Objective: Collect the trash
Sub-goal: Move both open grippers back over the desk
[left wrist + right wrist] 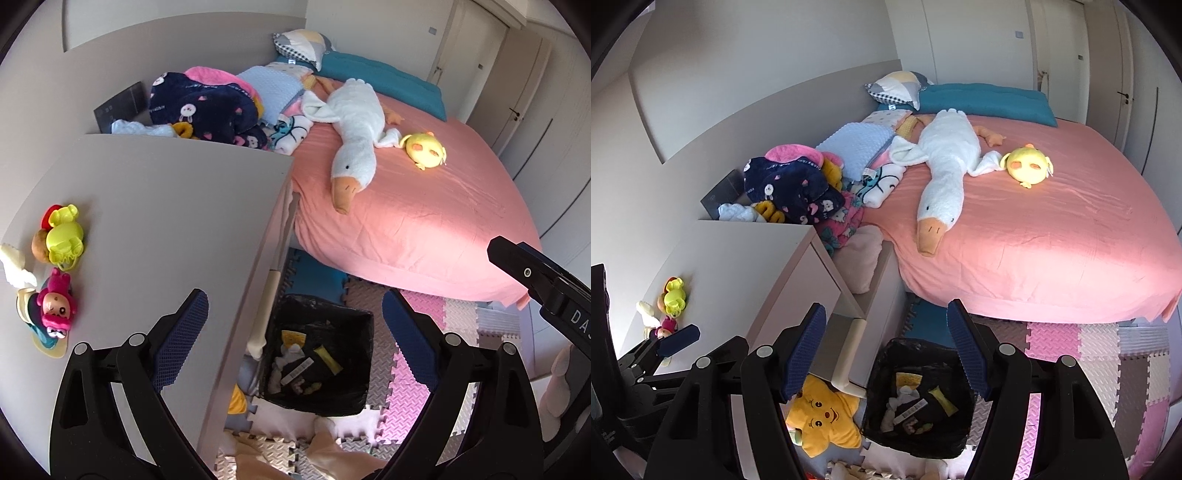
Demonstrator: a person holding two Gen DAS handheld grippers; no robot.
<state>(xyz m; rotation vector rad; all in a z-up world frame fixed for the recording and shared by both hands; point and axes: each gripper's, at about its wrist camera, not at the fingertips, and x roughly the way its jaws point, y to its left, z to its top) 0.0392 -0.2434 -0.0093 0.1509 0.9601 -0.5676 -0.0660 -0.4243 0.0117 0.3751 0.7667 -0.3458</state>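
A black-lined trash bin (360,402) stands on the foam floor mat beside the dresser, with wrappers and crumpled tissue (295,363) inside; it also shows in the right wrist view (960,439). My left gripper (295,332) is open and empty, held above the bin and the dresser's edge. My right gripper (886,354) is open and empty, above the bin. A crumpled white tissue (13,264) lies at the dresser's left edge beside small toys (62,236).
The white dresser (166,206) has an open drawer (882,280) holding a pink cushion. A pink bed (1034,229) carries a goose plush (942,177), a yellow chick plush, and a clothes pile. A yellow star plush (823,417) lies on the floor.
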